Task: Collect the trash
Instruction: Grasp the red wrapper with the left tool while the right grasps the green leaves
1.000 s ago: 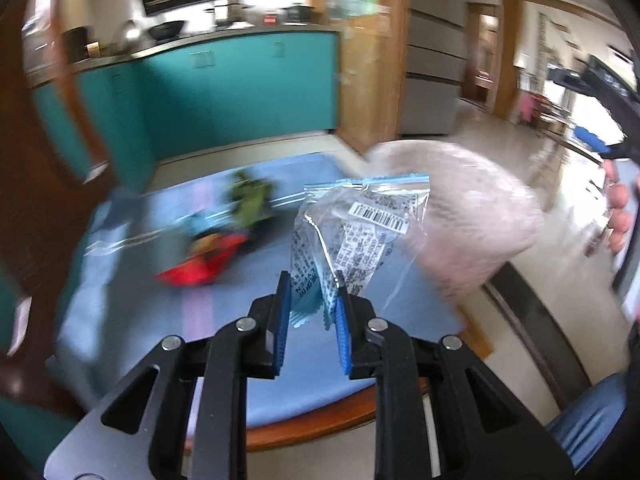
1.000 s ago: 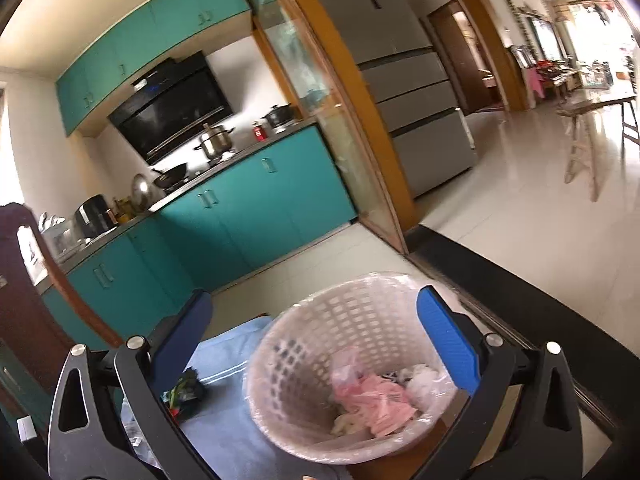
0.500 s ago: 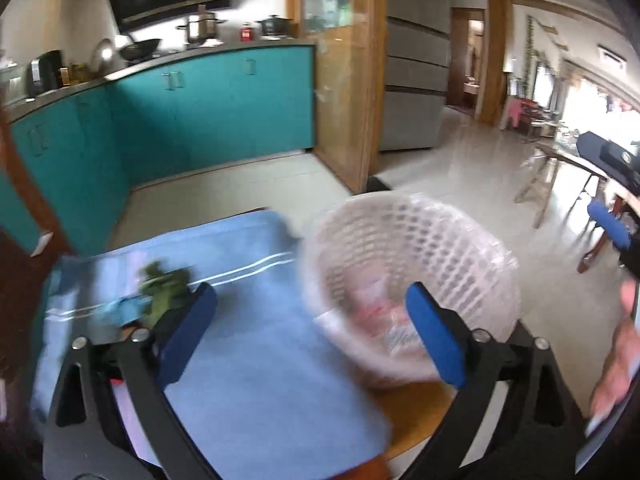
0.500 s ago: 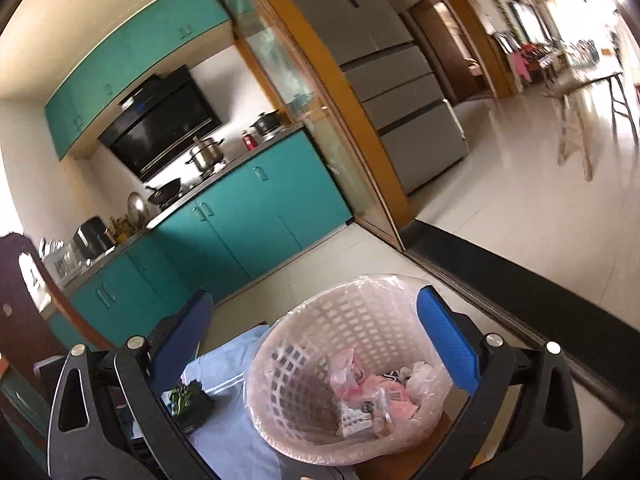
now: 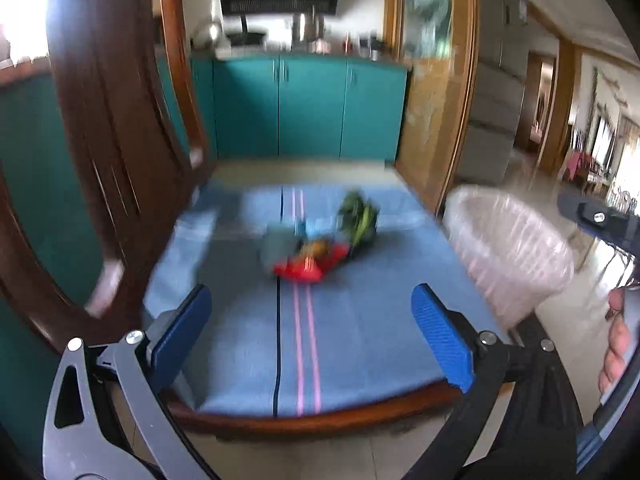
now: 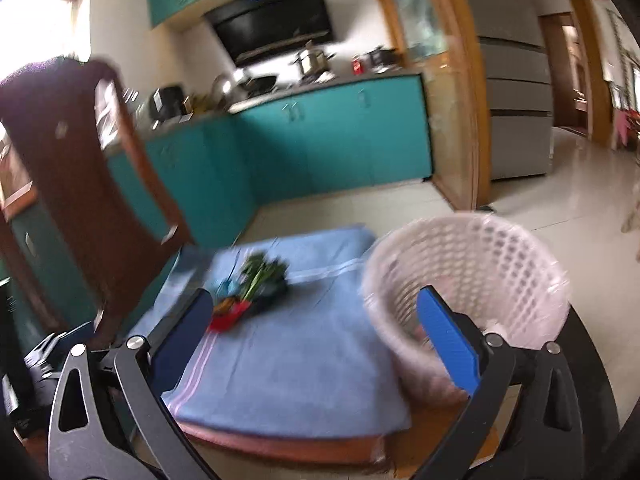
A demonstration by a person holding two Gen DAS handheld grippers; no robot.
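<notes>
The clear barcoded packet that was clamped in the left gripper point(image 5: 308, 336) a second ago is no longer between its pads; the jaws have just been opening and are now spread wide with nothing between them. Half a second ago the packet could be seen lying in the white basket point(image 5: 508, 256), so one piece of trash is judged to have been delivered. The view from the left gripper has since been swung away from the basket and is now centred on the blue cloth point(image 5: 352, 340), with the basket at its right.

What remains is a small pile of trash point(image 5: 320, 244) left of the basket, on the middle of the cloth: a red wrapper point(image 5: 306, 270) nearest the viewer, a green leafy bundle point(image 5: 358, 222) behind it, and a greyish piece that is too blurred to be named. These are judged to be the next things to be collected.

The left gripper is held tilted downward toward the pile, well short of it. The right gripper point(image 6: 316, 336) is likewise released and empty, angled down between the pile and the basket. A hand point(image 5: 614, 344) is seen at the right edge of the left view.
</notes>
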